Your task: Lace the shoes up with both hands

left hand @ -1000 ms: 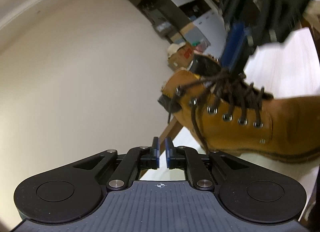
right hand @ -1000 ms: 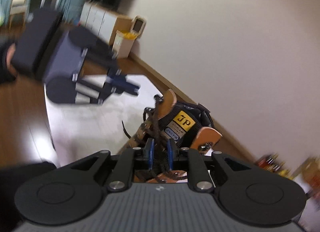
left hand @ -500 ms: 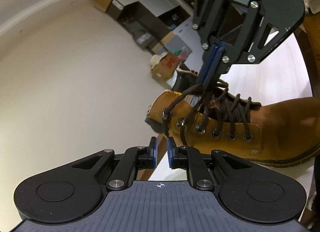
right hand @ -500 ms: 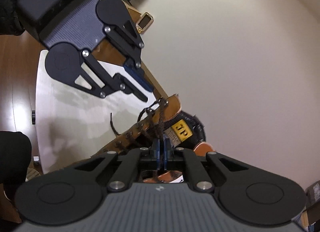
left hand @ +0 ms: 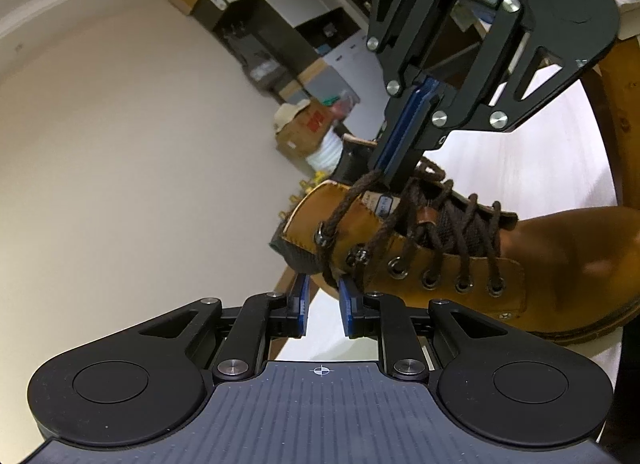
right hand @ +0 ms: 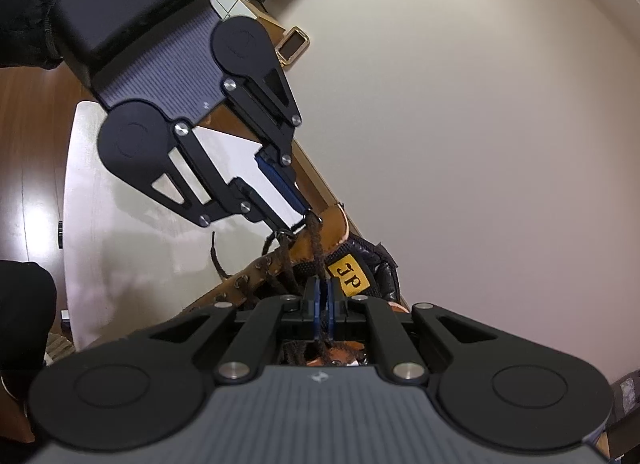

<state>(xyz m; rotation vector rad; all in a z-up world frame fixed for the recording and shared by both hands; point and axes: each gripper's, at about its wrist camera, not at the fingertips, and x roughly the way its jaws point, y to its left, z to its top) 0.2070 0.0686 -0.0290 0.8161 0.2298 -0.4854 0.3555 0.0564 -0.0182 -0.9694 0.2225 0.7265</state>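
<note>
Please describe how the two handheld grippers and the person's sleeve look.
Both the left gripper and right gripper are black, with round lobes, silver screws, blue pads, a ribbed grey body and a small centre mark. The sleeve is black and padded.

Boot (left hand: 460,264) toe cut off at the right edge of the left view and mostly hidden behind the right gripper (right hand: 323,296) body in the right view, lace (left hand: 360,200) end lost between its pads, table (left hand: 540,168) far edge cropped, shelf boxes (left hand: 304,132) too small to read.
</note>
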